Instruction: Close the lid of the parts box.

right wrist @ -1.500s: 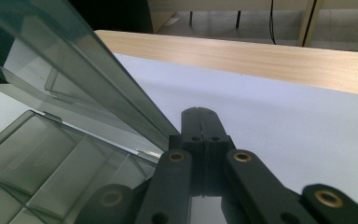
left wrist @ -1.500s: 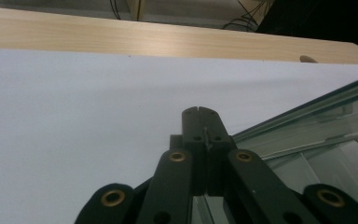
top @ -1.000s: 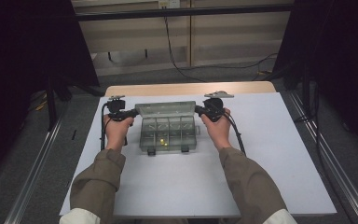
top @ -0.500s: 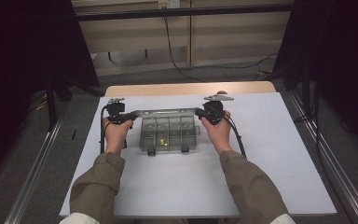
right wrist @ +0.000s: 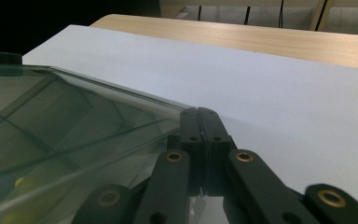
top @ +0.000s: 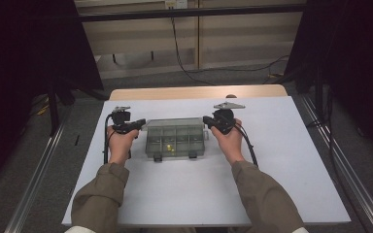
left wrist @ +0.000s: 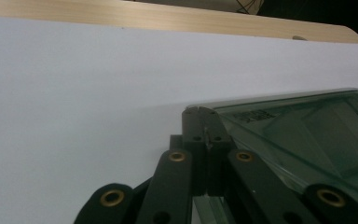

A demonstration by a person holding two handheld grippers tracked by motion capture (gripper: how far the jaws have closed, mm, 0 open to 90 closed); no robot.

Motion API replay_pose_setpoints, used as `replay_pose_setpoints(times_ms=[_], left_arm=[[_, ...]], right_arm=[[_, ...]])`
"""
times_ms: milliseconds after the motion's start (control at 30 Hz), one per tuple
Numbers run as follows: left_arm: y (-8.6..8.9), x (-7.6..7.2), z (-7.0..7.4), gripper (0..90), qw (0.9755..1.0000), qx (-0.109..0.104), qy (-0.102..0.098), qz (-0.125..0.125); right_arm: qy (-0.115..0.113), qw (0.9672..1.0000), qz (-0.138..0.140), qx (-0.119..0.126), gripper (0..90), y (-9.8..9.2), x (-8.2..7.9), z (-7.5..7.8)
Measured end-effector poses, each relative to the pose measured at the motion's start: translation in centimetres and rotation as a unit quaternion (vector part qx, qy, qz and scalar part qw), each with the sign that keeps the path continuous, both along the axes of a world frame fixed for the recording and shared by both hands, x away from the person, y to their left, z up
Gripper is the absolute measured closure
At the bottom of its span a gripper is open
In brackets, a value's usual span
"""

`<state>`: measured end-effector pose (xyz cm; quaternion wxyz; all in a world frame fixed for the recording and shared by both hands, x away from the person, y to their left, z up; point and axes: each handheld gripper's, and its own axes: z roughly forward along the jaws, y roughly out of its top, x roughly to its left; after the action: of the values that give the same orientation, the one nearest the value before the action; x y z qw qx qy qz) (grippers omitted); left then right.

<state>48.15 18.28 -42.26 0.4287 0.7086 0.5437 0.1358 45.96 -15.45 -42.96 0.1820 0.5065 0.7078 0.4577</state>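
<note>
A clear plastic compartment box (top: 176,137) lies flat in the middle of the white table, lid down, with a small yellow piece (top: 171,148) in a front cell. My left gripper (top: 143,123) is shut, its tips touching the box's far left corner; in the left gripper view the joined jaws (left wrist: 200,112) rest against the lid's corner (left wrist: 307,126). My right gripper (top: 205,120) is shut at the far right corner; the right gripper view has its joined jaws (right wrist: 198,112) lying along the lid's edge (right wrist: 74,126). I cannot tell whether either pinches the lid.
The white sheet (top: 272,170) covers the table, with a strip of bare wood (top: 194,92) along the far edge. Two dark latches (top: 158,158) sit on the box's front wall. Black stands and cables are on the floor beyond the table.
The box's lid, raised at the back a second ago, has come down flat onto the box. Both hands sank slightly with it at the far corners.
</note>
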Motion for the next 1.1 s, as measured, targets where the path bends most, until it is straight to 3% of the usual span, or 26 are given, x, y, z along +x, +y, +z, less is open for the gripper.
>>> replay_pose_setpoints(times_ms=[433, 533, 800, 1100], left_arm=[[0.1, -1.0, -0.2, 90.0, 0.9997, 0.016, -0.007, -0.015], [-0.1, -1.1, -0.3, 90.0, 0.9992, 0.032, -0.008, -0.021], [0.1, -1.5, -0.2, 90.0, 0.9994, 0.026, -0.010, -0.022], [0.4, -2.2, 0.8, 90.0, 0.9988, 0.024, -0.018, -0.039]], right_arm=[[-0.002, 0.9996, 0.025, -0.012, 88.7, -0.2, -0.9, -0.3], [0.001, 0.9996, 0.024, -0.013, 88.9, -0.2, -1.1, -0.5], [0.010, 0.9992, 0.034, -0.020, 88.0, -0.3, -1.6, -0.9], [0.007, 0.9988, 0.046, -0.013, 89.9, -0.4, -2.5, 0.3]])
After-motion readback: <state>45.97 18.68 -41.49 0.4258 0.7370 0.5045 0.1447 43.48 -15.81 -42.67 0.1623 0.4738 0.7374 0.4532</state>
